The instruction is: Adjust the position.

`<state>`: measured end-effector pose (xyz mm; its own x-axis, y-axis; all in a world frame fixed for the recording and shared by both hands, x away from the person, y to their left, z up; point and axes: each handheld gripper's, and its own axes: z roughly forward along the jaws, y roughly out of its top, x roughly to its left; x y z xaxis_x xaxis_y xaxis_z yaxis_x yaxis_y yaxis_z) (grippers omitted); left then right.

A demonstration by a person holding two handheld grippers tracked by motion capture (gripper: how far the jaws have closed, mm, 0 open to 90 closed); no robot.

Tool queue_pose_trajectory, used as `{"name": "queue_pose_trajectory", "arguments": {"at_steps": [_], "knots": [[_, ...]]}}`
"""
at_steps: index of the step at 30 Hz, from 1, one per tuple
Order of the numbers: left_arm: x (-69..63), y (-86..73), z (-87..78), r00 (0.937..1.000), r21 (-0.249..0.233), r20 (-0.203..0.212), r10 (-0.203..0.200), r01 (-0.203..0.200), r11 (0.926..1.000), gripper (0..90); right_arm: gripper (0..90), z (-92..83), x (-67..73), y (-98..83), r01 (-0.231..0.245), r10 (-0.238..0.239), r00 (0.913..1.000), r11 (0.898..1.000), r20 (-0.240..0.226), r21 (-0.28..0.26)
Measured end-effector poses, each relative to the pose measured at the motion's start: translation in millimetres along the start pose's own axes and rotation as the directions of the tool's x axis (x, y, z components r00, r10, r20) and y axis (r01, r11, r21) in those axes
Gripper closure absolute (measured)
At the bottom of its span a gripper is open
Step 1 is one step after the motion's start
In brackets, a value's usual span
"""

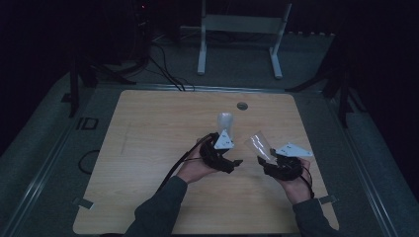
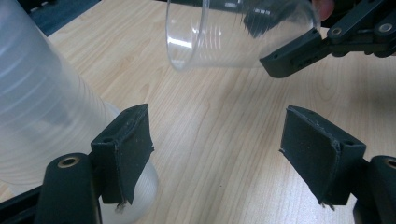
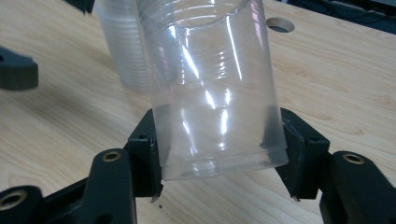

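Cup (image 3: 212, 93) pinched in right jaws, mouth tilted up-left; left jaws spread, empty.

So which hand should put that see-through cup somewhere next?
Probably the right: its claw already squeezes the clear cup near its base. The left claw is open, beside the cup stack.

Frosted cup stack (image 2: 42, 107) top beyond frame edge (cup count perhaps unreadable)

The left gripper (image 2: 217, 154) has its two black jaws wide apart over the light wooden bench (image 2: 219, 116). A cloudy plastic cup stack (image 2: 42, 107) stands just beside one jaw. The other gripper (image 2: 299, 51) holds a clear plastic cup (image 2: 219, 35) tipped sideways.
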<state>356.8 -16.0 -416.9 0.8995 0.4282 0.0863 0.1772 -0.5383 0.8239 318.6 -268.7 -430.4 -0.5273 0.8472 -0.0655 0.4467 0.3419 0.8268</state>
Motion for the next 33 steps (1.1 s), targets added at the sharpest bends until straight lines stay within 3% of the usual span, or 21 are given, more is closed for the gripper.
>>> {"name": "queue_pose_trajectory", "arguments": {"at_steps": [4, 11, 17, 33], "knots": [[-0.9, -1.0, 2.7, 0.9999, 0.003, -0.002, -0.010, 0.010, 0.9999, 24.2, 41.8, 0.4, 0.8, -1.7, -0.019, 0.019, 0.9997, 1.000, 0.015, -0.024], [-1.3, 1.6, 2.0, 0.9979, -0.034, 0.034, -0.055, 0.056, 0.9979, 24.3, 41.8, -0.5, 10.9, -1.7, 0.023, -0.018, 0.9975, 0.997, 0.068, -0.069], [0.1, 2.2, 1.9, 0.9971, -0.043, 0.027, -0.071, 0.072, 0.9965, 24.3, 41.8, 0.2, 17.4, -0.1, 0.025, -0.016, 0.9964, 0.993, 0.083, -0.113], [7.0, 2.9, -0.4, 0.9885, -0.091, 0.040, -0.146, 0.149, 0.9846, 25.2, 41.8, 0.2, 21.6, 3.4, -0.010, 0.020, 0.9984, 0.981, 0.054, -0.194]]}}
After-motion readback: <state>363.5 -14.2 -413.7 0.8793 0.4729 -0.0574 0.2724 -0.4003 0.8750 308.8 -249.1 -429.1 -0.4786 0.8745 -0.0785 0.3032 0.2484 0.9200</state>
